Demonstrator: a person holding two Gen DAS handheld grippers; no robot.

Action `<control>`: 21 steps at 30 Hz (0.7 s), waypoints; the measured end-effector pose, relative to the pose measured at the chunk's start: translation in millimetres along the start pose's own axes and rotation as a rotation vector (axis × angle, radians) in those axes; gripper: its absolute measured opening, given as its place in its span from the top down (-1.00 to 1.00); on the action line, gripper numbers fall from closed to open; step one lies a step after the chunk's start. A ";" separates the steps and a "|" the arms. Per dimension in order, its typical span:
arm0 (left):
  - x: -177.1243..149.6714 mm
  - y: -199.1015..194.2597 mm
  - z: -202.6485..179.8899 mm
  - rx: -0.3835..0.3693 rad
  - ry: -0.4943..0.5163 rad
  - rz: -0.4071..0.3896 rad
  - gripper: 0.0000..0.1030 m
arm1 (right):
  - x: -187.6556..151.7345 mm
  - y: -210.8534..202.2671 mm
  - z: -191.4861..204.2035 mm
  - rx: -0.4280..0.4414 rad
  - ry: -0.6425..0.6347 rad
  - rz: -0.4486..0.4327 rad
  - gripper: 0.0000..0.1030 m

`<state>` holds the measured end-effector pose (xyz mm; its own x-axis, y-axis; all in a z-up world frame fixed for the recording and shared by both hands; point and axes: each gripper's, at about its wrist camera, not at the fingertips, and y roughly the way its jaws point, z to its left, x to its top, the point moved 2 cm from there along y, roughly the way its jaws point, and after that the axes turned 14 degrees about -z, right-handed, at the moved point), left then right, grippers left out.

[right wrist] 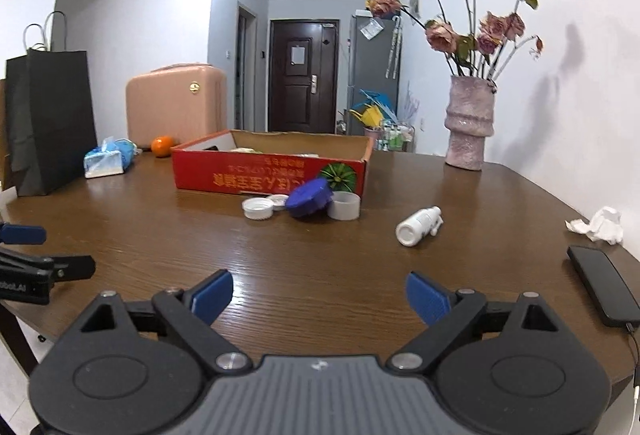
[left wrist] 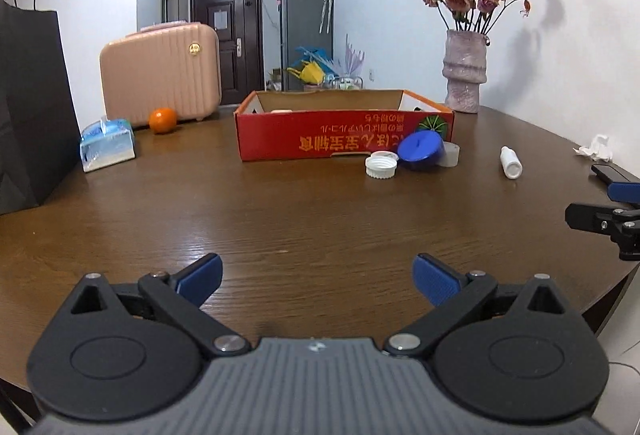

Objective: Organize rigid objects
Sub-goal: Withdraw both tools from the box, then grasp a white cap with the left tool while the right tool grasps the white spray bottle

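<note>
Right wrist view: both hand-held grippers, left hand-held gripper and right hand-held gripper, are held released and empty (nothing picked yet), so a reach toward the white bottle on the desk is judged next.

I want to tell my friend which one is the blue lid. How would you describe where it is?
Find the red cardboard box in the middle of the brown table. Right in front of its near wall sits a little cluster of caps, and the blue lid is the tilted one there. It is the only blue piece, between a white ridged cap and a grey ring.
</note>
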<state>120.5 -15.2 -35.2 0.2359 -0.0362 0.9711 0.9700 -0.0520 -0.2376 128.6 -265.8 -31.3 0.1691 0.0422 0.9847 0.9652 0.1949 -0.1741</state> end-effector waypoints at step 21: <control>39.2 220.4 -50.5 -0.172 -0.039 0.177 -0.43 | 4.6 162.6 -112.6 -0.132 0.252 0.182 0.00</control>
<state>340.5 -78.4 -50.7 0.4068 -0.0216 0.9133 0.8898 -0.2172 -0.4014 308.8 -344.2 -54.2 0.3693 -0.1825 0.9112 0.9293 0.0772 -0.3612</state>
